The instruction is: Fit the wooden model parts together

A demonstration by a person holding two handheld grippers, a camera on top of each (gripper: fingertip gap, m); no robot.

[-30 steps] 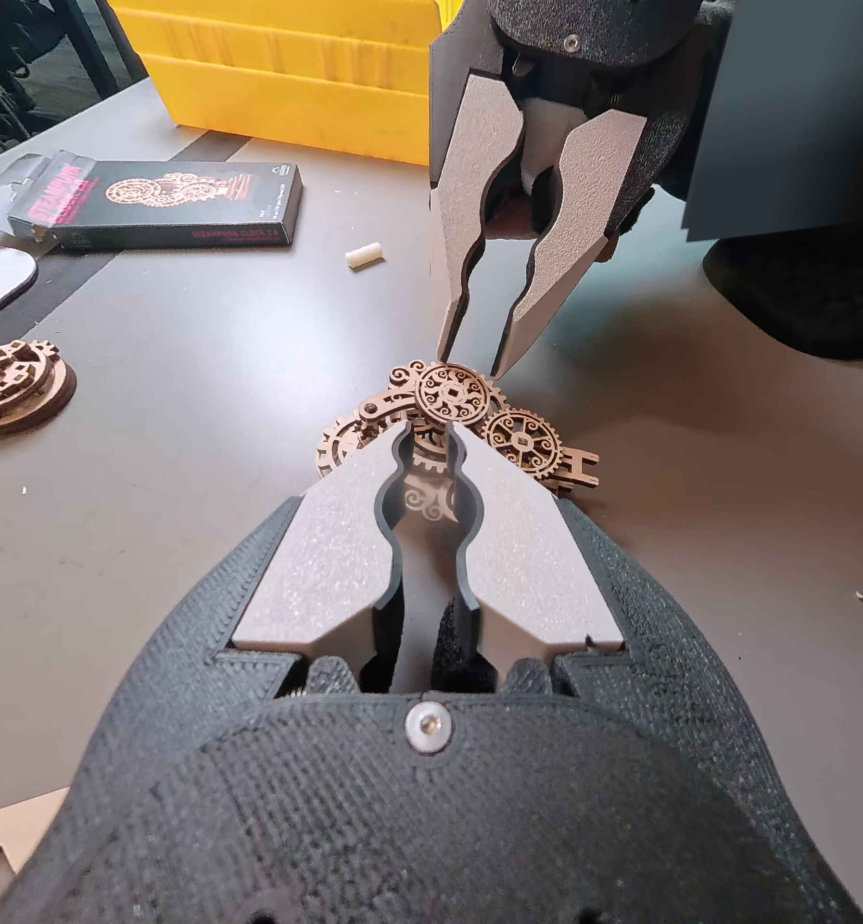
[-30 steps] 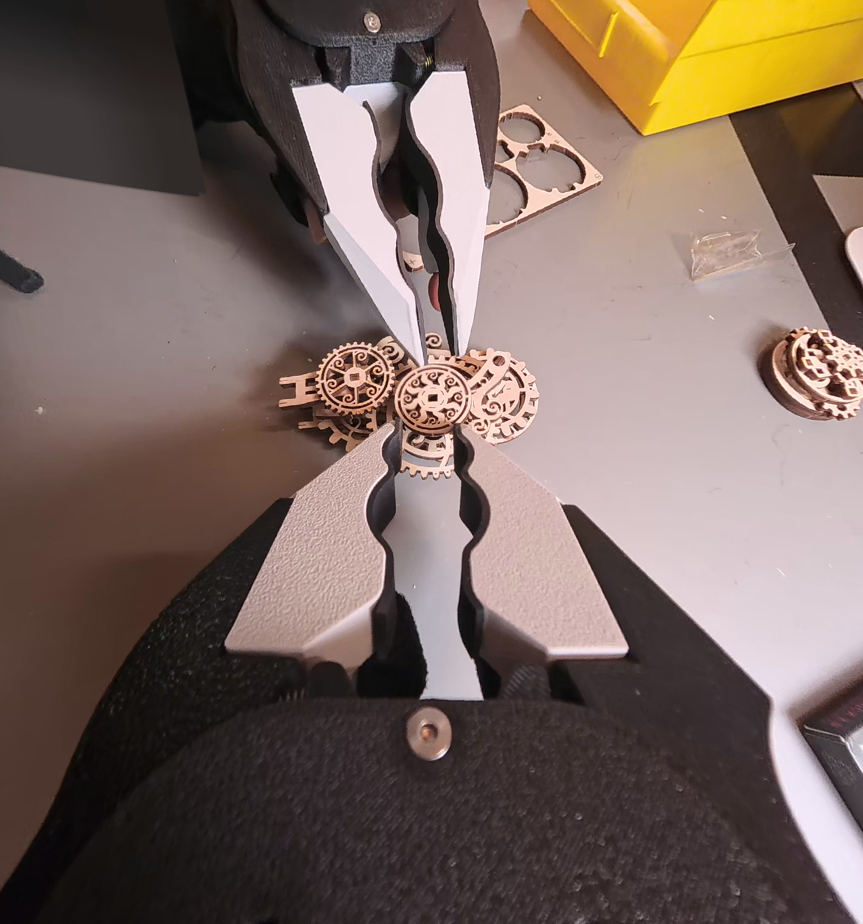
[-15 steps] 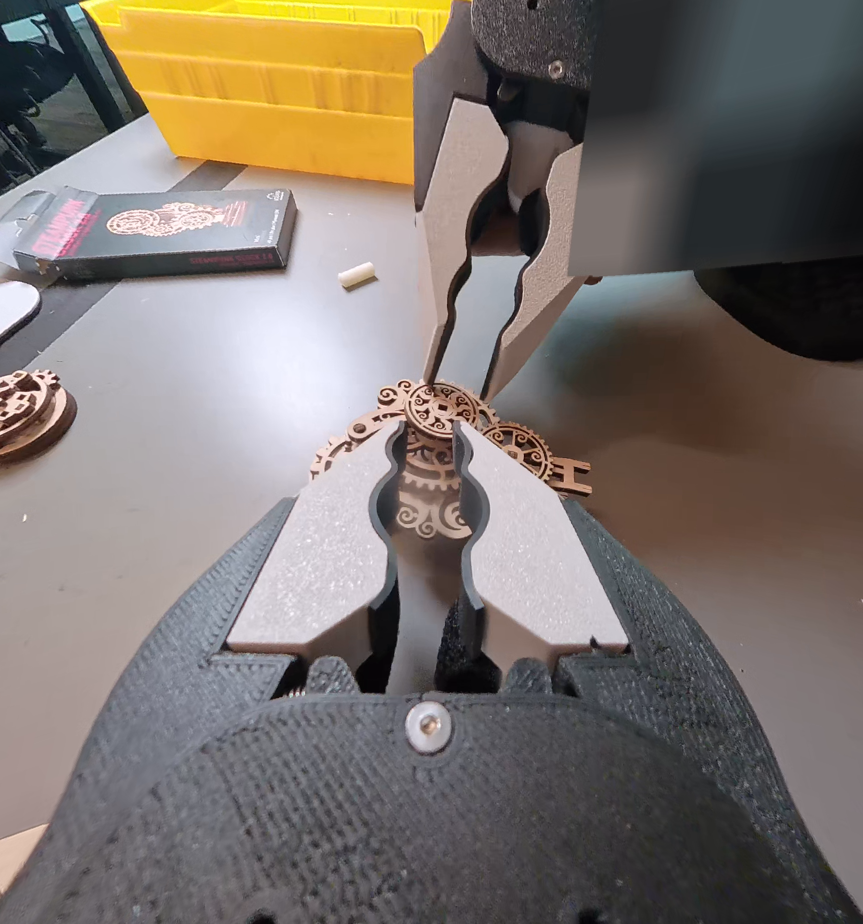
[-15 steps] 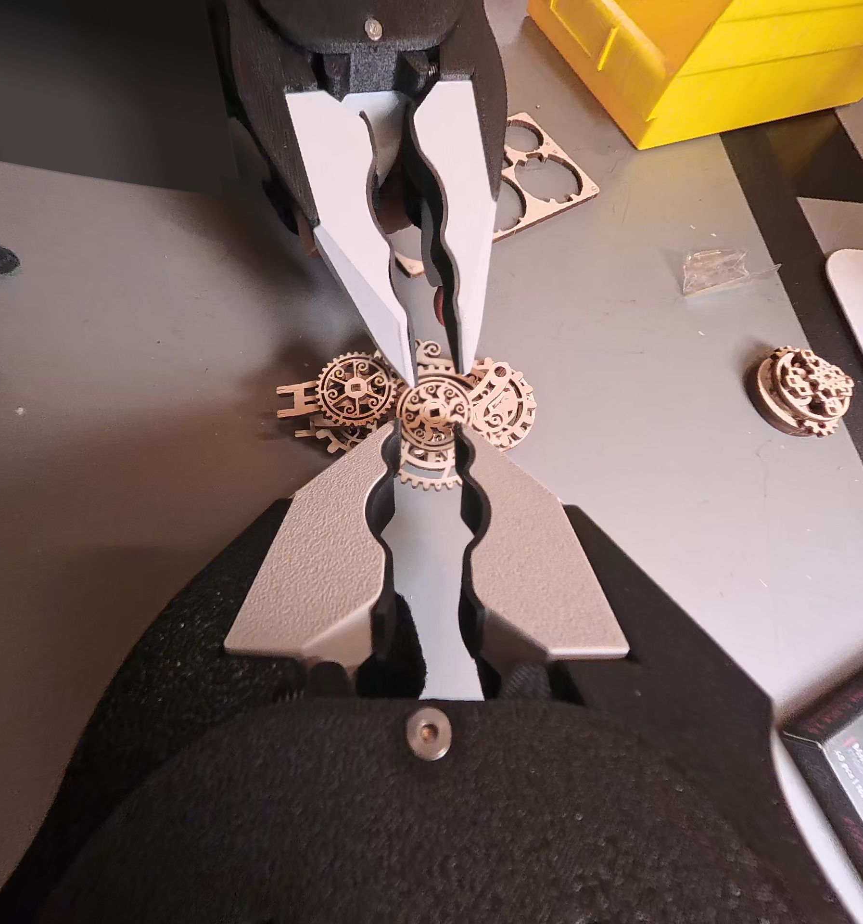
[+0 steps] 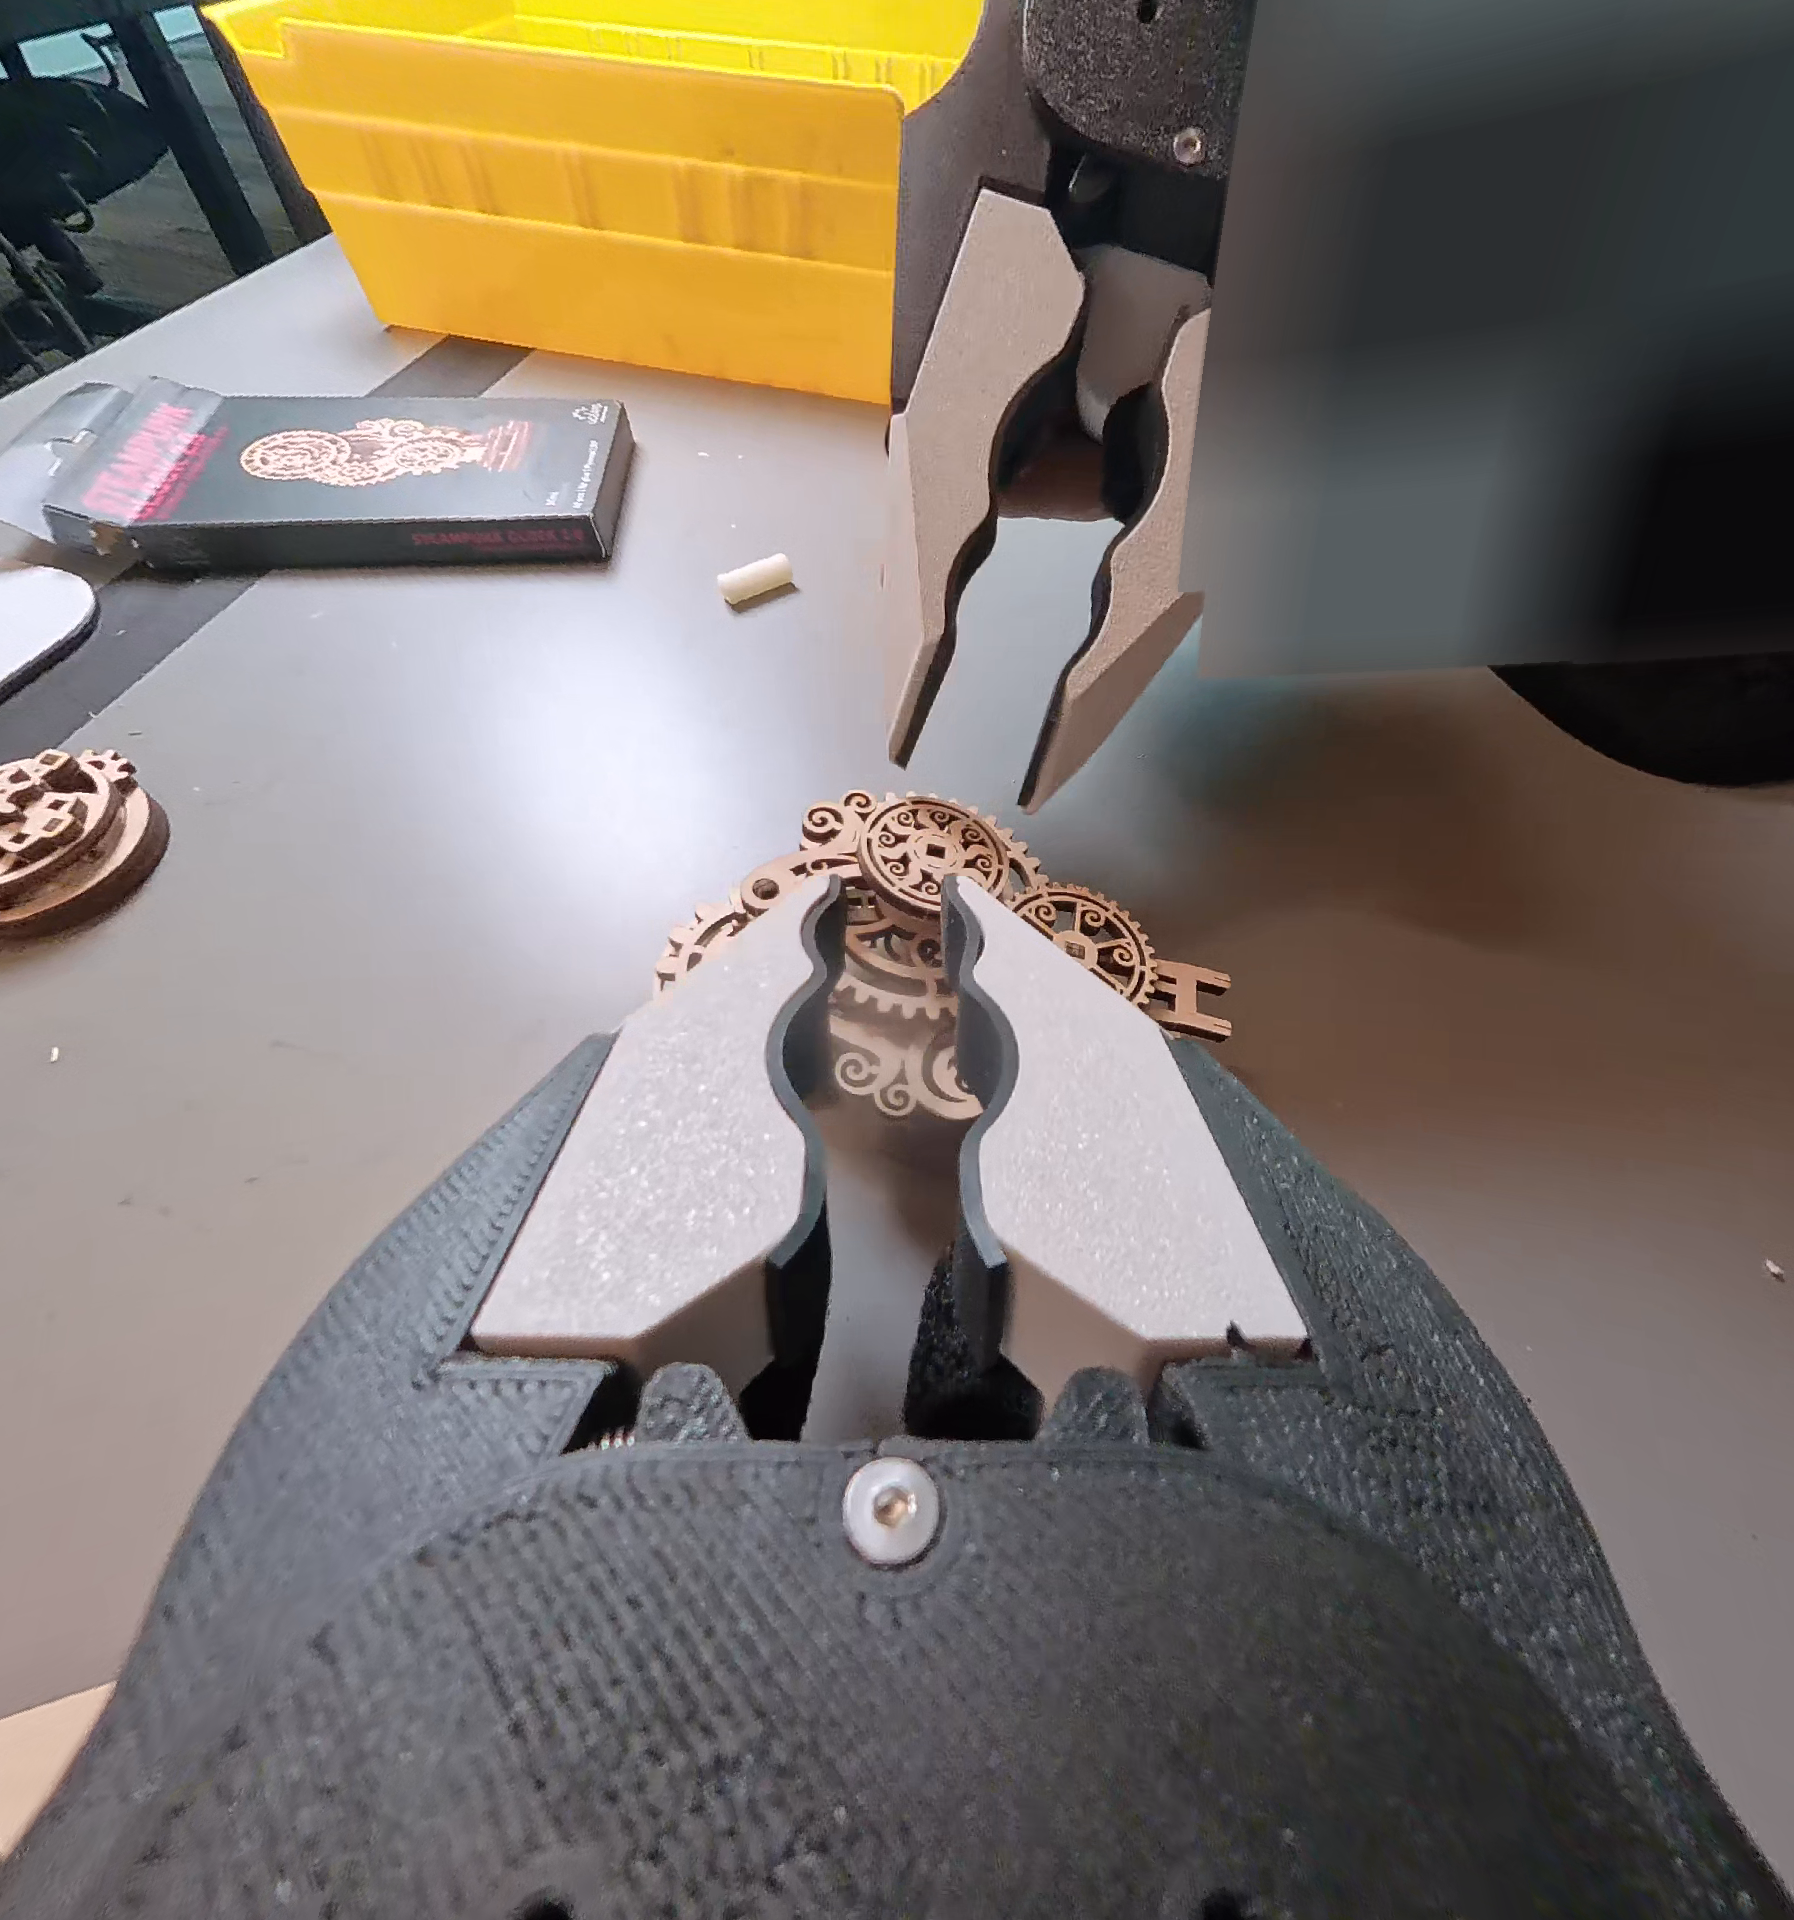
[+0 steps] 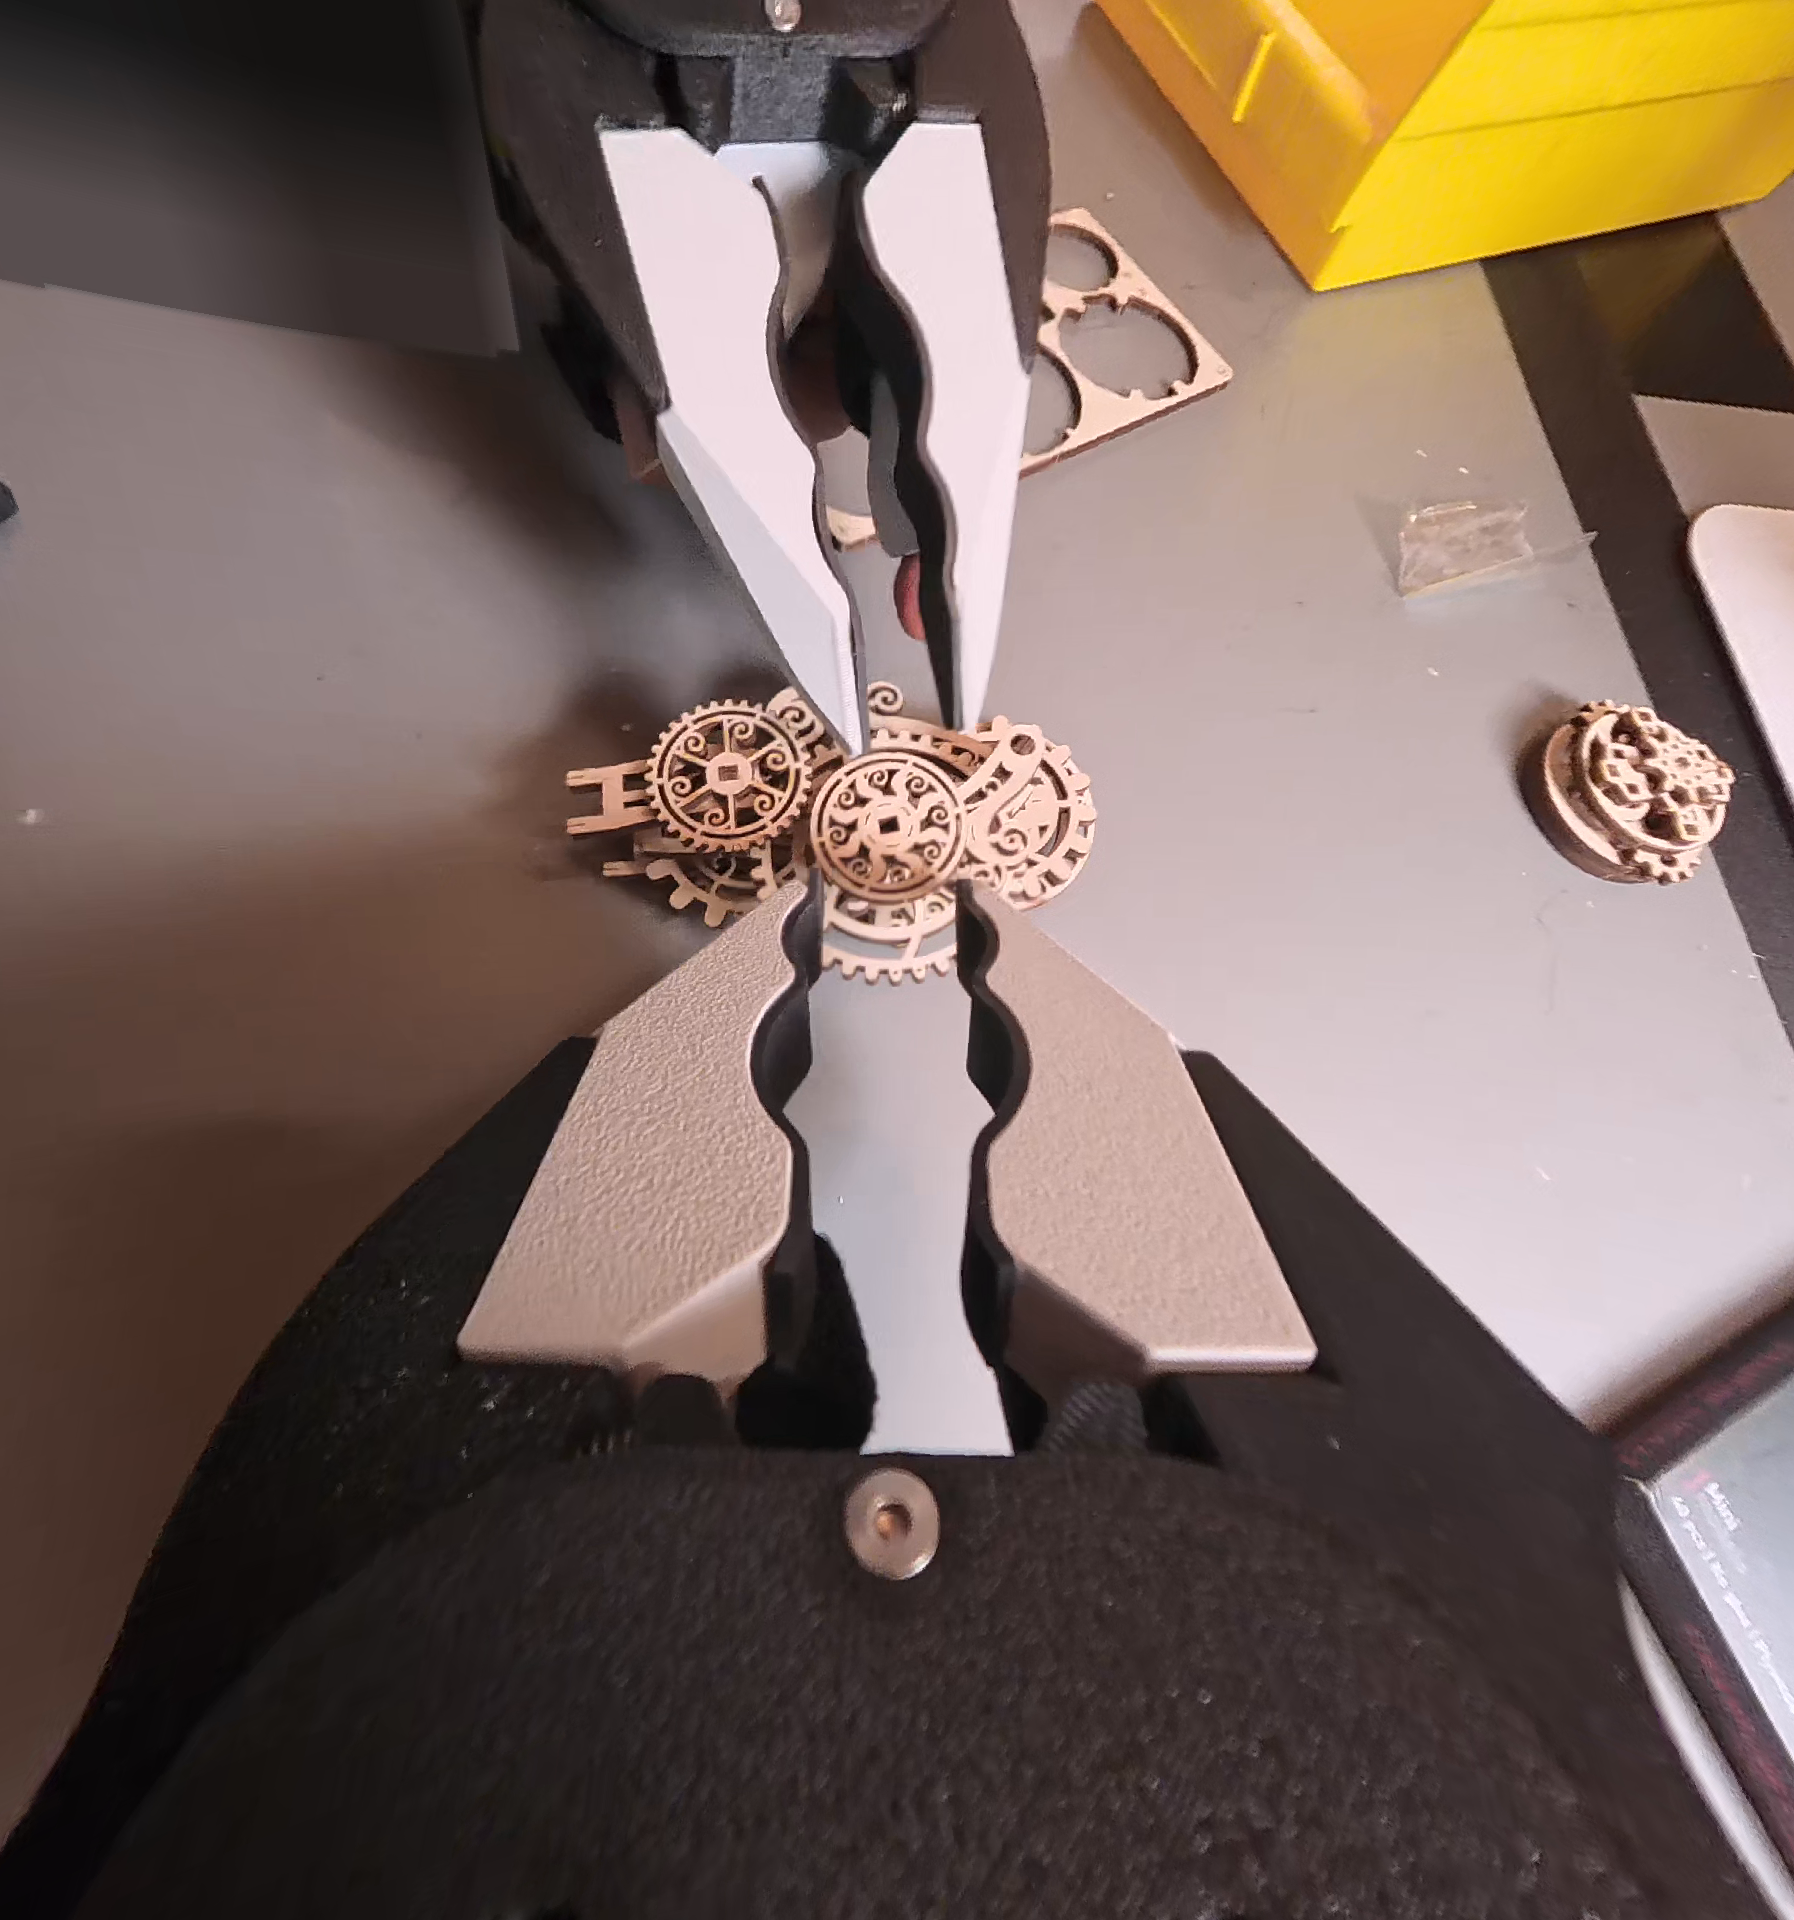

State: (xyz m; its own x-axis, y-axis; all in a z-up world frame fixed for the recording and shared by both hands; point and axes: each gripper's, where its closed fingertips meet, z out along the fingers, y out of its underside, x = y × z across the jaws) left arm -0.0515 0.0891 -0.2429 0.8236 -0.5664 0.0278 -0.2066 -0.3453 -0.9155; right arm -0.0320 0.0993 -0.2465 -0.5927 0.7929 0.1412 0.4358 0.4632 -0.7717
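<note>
The wooden gear model point(image 5: 1080, 935) lies flat on the grey table point(image 5: 457, 935), with a round scroll-cut disc point(image 5: 934, 854) raised on top of it. My left gripper point(image 5: 888, 894) is open, its tips low on the near side of the disc, over the model's lower gears. The right wrist view shows the same tips point(image 6: 903, 722) set down behind the disc point(image 6: 885, 821), with a gap between them. My right gripper point(image 6: 893, 904) is open and empty. The left wrist view shows it point(image 5: 966, 774) hanging just above the disc's far edge, clear of the wood.
A yellow bin point(image 5: 612, 208) stands at the back. A black box point(image 5: 353, 488), a small white peg point(image 5: 755, 580) and a second wooden gear assembly point(image 5: 31, 842) lie to the left. A cut-out wooden sheet point(image 6: 1111, 343) and a clear bag point(image 6: 1464, 540) lie beyond the model. Less than 4 cm separates the two grippers' tips. From the right gripper's tips to the small white peg point(image 5: 755, 580) is close to 15 centimetres.
Both grippers have opened wider. The right gripper has lifted off the disc and hangs above it. The left gripper has slid forward over the model.
</note>
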